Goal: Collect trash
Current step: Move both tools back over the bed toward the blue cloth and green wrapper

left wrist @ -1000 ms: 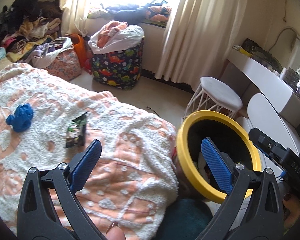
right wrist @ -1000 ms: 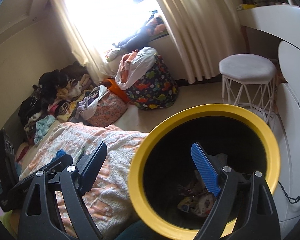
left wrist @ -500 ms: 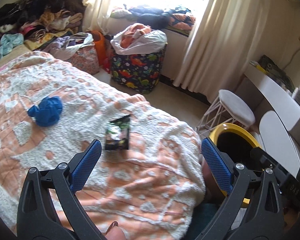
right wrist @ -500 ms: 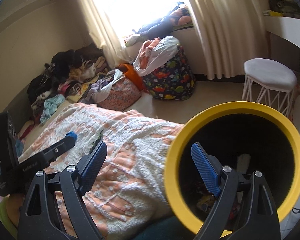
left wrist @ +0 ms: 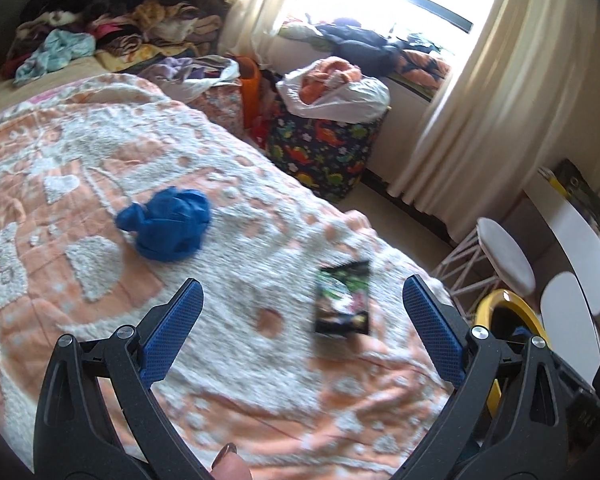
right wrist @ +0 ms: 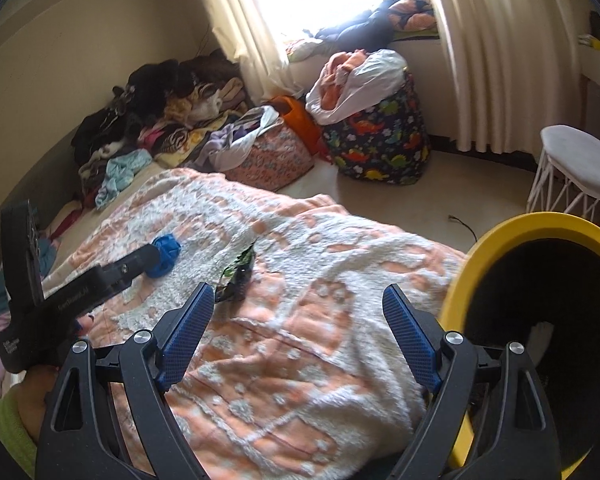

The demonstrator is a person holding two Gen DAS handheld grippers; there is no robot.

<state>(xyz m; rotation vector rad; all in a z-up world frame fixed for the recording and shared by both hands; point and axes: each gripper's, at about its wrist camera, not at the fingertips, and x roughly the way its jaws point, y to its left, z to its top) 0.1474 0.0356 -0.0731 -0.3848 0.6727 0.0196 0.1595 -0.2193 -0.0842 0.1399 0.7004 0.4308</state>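
A dark green snack wrapper [left wrist: 343, 300] lies flat on the orange and white bedspread [left wrist: 100, 280], just ahead of my open, empty left gripper [left wrist: 302, 332]. A crumpled blue bag [left wrist: 166, 226] lies further left on the bed. The yellow-rimmed black bin [left wrist: 504, 312] stands off the bed's right corner. In the right wrist view the wrapper [right wrist: 238, 270] and blue bag [right wrist: 165, 254] lie ahead on the bedspread [right wrist: 300, 340], and the bin [right wrist: 496, 248] is close at right. My right gripper [right wrist: 298, 336] is open and empty. The left gripper's body shows at left.
A dinosaur-print laundry hamper [left wrist: 324, 152] and a floral bag [right wrist: 276, 152] stand on the floor beyond the bed. A clothes pile [left wrist: 112, 28] lies at the back left. A white stool [left wrist: 504, 256] and white desk [left wrist: 580, 232] stand at right, by curtains [left wrist: 480, 92].
Both grippers swung left, away from the bin toward the bed. The wrapper and blue bag are now nearer and more central to the left gripper. Both grippers stayed open.
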